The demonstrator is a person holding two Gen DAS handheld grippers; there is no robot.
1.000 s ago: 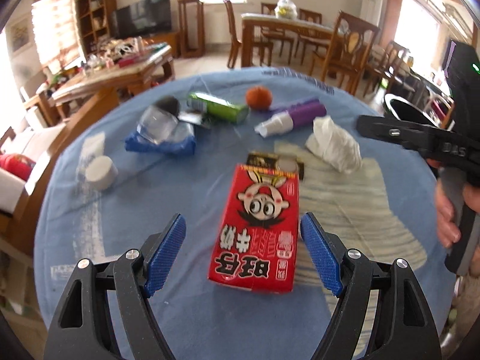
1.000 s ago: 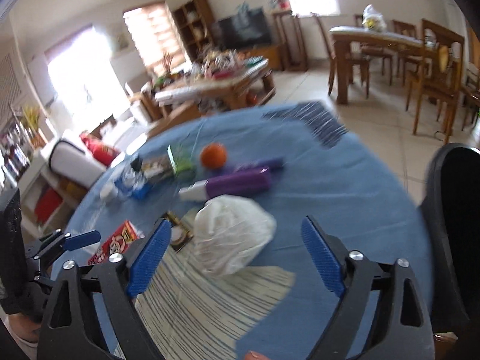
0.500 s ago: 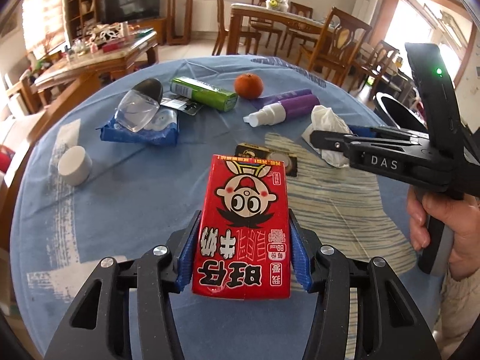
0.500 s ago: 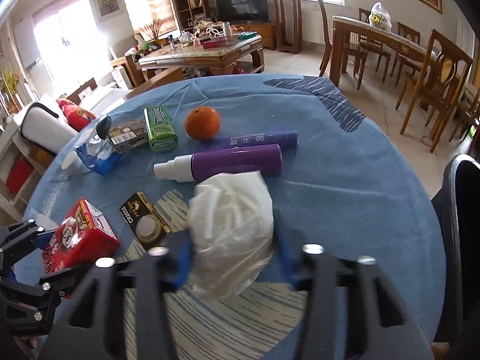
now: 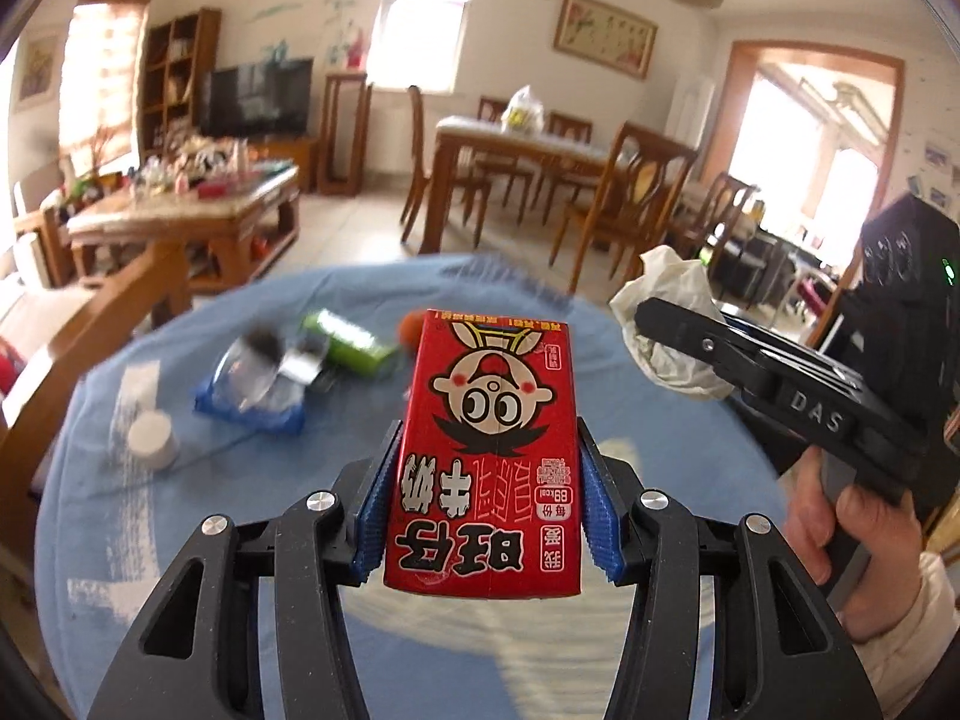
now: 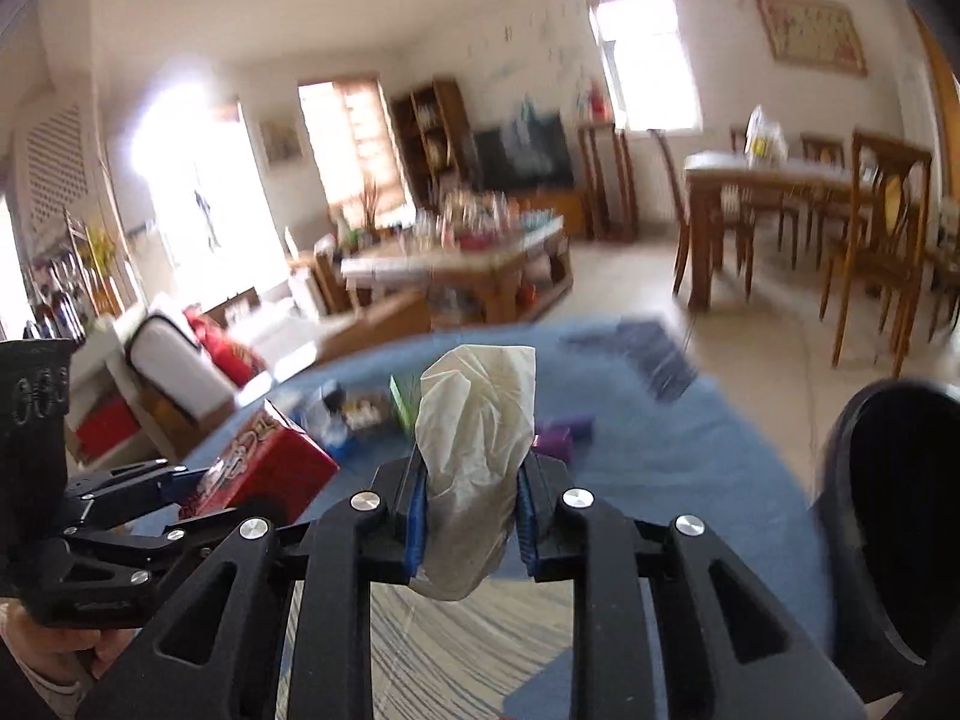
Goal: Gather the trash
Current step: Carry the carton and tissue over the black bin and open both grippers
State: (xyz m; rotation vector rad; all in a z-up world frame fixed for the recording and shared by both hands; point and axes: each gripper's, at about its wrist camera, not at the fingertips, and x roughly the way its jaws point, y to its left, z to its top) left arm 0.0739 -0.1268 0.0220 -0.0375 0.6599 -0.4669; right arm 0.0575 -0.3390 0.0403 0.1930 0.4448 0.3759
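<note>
Red rectangular carton (image 5: pixel 487 456) pinched by left gripper (image 5: pixel 486 510); right gripper (image 6: pixel 471 516) squeezes crumpled white tissue (image 6: pixel 474 450).

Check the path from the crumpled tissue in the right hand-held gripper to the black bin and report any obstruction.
Nothing visible blocks it. The crumpled white tissue is clamped in the right hand-held gripper, raised over the blue tablecloth. The black round bin stands open to its right, beyond the table edge, with only bare cloth between.

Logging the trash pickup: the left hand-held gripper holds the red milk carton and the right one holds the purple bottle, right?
Not quite. The right hand-held gripper is shut on the crumpled white tissue, as the right wrist view shows; the purple bottle lies on the table. The left hand-held gripper does hold the red milk carton.
</note>
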